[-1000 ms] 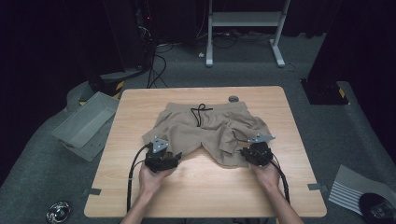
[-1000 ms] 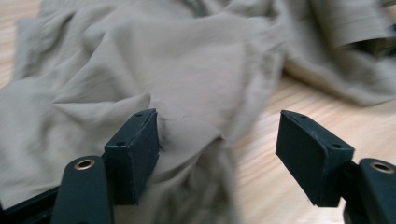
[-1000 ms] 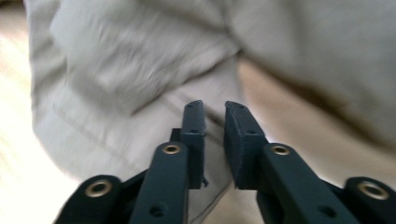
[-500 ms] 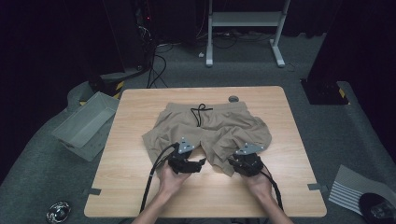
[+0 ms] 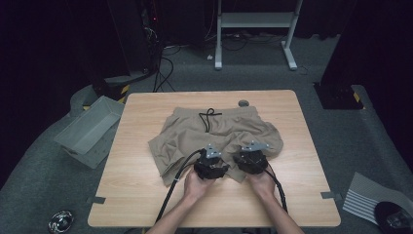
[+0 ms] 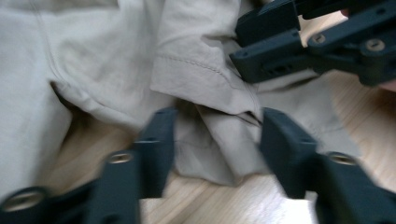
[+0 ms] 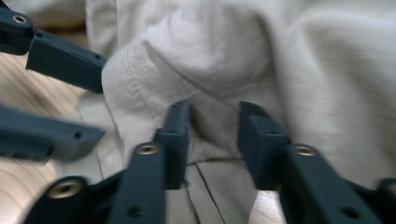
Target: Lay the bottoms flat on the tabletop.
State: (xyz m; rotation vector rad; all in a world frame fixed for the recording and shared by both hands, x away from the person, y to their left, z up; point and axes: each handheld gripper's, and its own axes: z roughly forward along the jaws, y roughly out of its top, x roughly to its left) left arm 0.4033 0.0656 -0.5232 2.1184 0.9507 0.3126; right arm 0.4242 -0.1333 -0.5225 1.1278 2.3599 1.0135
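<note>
The beige cloth shorts [image 5: 219, 134] are bracketed at the near hem, left gripper [image 6: 217, 140] and right gripper [image 7: 212, 140] part-open, jaws just closing for a pinch on the wooden bench [image 5: 146, 195].

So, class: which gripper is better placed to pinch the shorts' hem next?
Probably the right gripper: its narrower jaws already straddle a fold of the shorts, while the left gripper stands wider around the hem.
</note>
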